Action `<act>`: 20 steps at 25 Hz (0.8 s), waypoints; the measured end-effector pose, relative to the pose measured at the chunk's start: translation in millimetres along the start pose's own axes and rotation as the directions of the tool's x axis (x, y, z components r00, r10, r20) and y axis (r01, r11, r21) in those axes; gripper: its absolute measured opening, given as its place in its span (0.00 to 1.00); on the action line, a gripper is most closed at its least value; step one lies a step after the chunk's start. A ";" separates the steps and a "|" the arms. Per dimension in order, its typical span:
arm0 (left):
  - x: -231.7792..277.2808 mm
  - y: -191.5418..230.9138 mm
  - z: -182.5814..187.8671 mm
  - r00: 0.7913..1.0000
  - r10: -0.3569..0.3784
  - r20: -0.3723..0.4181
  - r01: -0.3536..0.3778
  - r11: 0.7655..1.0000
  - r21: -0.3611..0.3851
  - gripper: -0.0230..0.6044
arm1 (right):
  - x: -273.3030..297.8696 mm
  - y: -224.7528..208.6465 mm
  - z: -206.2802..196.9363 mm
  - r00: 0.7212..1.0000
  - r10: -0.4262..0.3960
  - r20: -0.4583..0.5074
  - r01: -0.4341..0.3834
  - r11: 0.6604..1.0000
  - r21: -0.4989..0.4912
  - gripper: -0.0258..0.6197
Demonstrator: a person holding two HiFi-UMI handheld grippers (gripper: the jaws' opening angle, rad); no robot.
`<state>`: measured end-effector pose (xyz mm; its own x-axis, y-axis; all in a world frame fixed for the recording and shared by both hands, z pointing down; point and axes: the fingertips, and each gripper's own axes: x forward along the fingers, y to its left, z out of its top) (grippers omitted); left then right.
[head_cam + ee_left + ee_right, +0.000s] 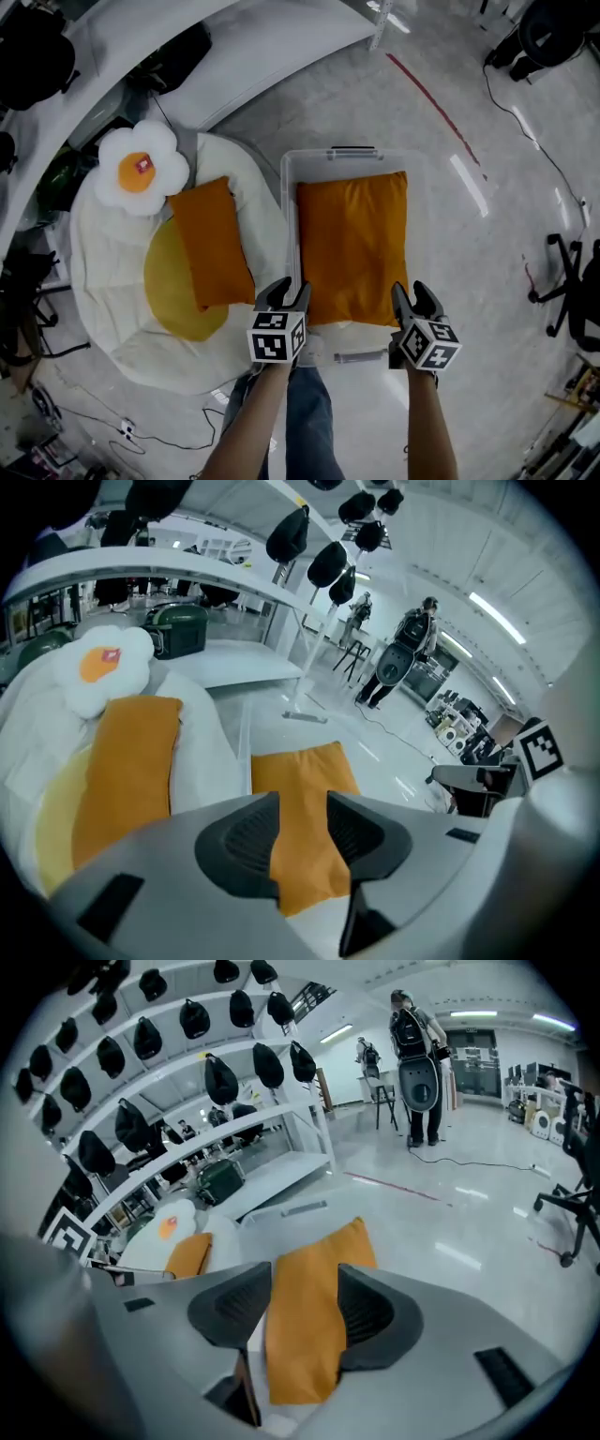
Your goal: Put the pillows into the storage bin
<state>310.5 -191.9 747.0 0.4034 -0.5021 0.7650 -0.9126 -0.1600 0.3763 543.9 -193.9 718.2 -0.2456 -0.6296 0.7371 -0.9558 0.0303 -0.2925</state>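
While one orange pillow (353, 246) is laid flat in the storage bin (287, 202), its near corners are flanked by the left gripper (284, 293) and the right gripper (415, 298). Both sets of jaws are seen apart in their own views. Orange fabric is framed in each gap, but no pad is seen pressing on it, so that pillow is judged released.

The second orange pillow (213, 242) is found left of the bin, on the big white cushion (98, 272). Its long axis is run away from the person, roughly parallel to the binned one, and the left gripper is clearly nearer. The white egg-shaped pillow (139, 171) is set at its far end.

No legible writing is found. Only square markers are seen on the gripper cubes, and a small red tag on the egg-shaped pillow is too small to be read.
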 end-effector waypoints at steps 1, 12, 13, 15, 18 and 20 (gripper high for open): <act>-10.3 0.0 7.1 1.000 0.001 0.028 0.000 1.000 -0.007 0.30 | -1.9 14.1 3.9 1.000 0.026 0.005 -0.026 1.000 0.001 0.36; -154.6 76.4 65.2 0.956 0.194 0.221 -0.161 0.974 -0.160 0.30 | -13.3 181.7 67.7 0.956 0.290 0.038 -0.286 0.955 -0.079 0.36; -167.3 88.5 66.2 0.950 0.215 0.226 -0.179 0.969 -0.169 0.30 | -11.9 198.4 70.0 0.950 0.310 0.031 -0.306 0.947 -0.092 0.36; -188.4 115.1 65.5 0.939 0.253 0.232 -0.212 0.959 -0.185 0.30 | -6.3 232.9 71.2 0.936 0.351 0.014 -0.348 0.931 -0.115 0.36; -207.6 157.7 60.4 0.928 0.295 0.228 -0.249 0.945 -0.211 0.31 | 10.3 284.2 63.7 0.913 0.406 -0.024 -0.405 0.902 -0.149 0.36; -212.5 182.3 56.1 0.925 0.309 0.220 -0.261 0.940 -0.221 0.32 | 25.1 313.8 53.5 0.900 0.431 -0.061 -0.435 0.884 -0.170 0.36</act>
<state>54.6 -162.0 623.7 0.0763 -0.7011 0.7089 -0.9482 0.1690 0.2692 246.5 -241.8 612.3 -0.6431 -0.5064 0.5744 -0.7657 0.4327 -0.4759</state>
